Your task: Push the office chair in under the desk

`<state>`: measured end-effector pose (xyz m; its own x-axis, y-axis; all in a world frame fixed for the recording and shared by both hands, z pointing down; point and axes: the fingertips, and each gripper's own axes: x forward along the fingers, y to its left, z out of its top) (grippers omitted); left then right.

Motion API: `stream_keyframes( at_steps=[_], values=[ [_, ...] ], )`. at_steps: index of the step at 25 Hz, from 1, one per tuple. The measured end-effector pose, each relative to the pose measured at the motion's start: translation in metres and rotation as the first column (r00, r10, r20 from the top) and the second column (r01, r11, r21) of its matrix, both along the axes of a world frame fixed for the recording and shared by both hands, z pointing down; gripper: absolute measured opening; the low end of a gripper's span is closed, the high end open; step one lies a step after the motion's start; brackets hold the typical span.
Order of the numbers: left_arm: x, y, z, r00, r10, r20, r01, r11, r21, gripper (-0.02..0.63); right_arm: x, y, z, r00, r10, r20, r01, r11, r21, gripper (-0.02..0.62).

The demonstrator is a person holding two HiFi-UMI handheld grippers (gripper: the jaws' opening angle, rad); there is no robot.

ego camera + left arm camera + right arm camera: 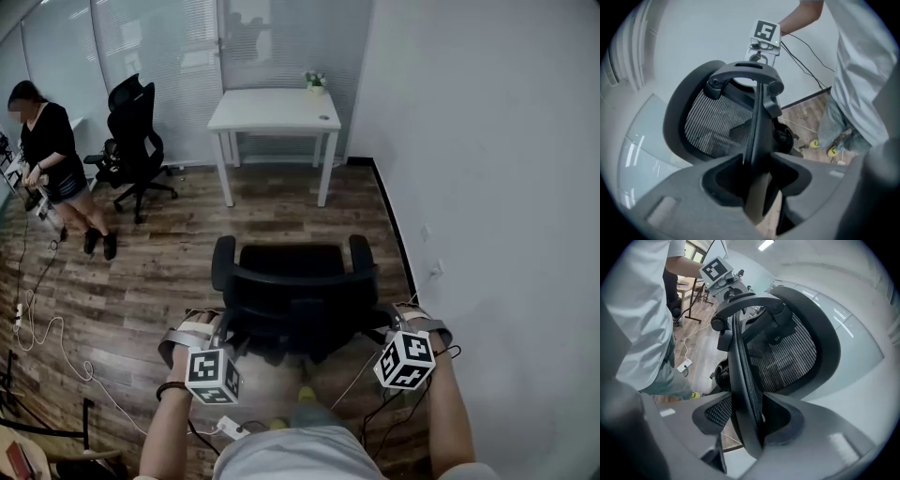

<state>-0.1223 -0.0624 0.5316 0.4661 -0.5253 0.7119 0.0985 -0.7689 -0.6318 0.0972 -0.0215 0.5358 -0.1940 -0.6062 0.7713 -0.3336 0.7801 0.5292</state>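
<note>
Office chair (292,261), black with a mesh back, stands on the wood floor (169,262) in the head view. Its seat faces the white table (272,111), and it is well apart from the table, with a stretch of floor between them. The left gripper (221,330) and the right gripper (386,323) sit at the two sides of the backrest (300,302). A potted plant (316,82) stands at the table's far right corner. A second office chair (131,141) stands off to the left, and a person (52,150) stands just beside it.

In the left gripper view, the jaws are clamped on the backrest's side rim (757,126), which runs up between them. The mesh (717,122) spreads to the left, and the right gripper's marker cube (767,32) shows beyond the top of the chair.

In the right gripper view, the jaws grip the opposite rim the same way, with the mesh to the right. A white power strip (684,365) lies on the floor at the left.
</note>
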Motion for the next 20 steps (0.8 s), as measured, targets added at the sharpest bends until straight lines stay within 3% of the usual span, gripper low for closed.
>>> stream_keyframes(
  at_steps=[11, 20],
  values=[
    [0.043, -0.097, -0.001, 0.999, -0.042, 0.02, 0.042, 0.998, -0.037, 0.173, 0.045, -0.102, -0.003, 1.0, -0.028, 0.005, 0.028, 1.0, 0.005, 0.195],
    [0.068, -0.181, -0.003, 0.997, -0.079, -0.007, 0.079, 0.997, -0.003, 0.183, 0.069, -0.192, -0.003, 0.999, -0.049, 0.003, 0.049, 0.999, 0.024, 0.195]
  ],
)
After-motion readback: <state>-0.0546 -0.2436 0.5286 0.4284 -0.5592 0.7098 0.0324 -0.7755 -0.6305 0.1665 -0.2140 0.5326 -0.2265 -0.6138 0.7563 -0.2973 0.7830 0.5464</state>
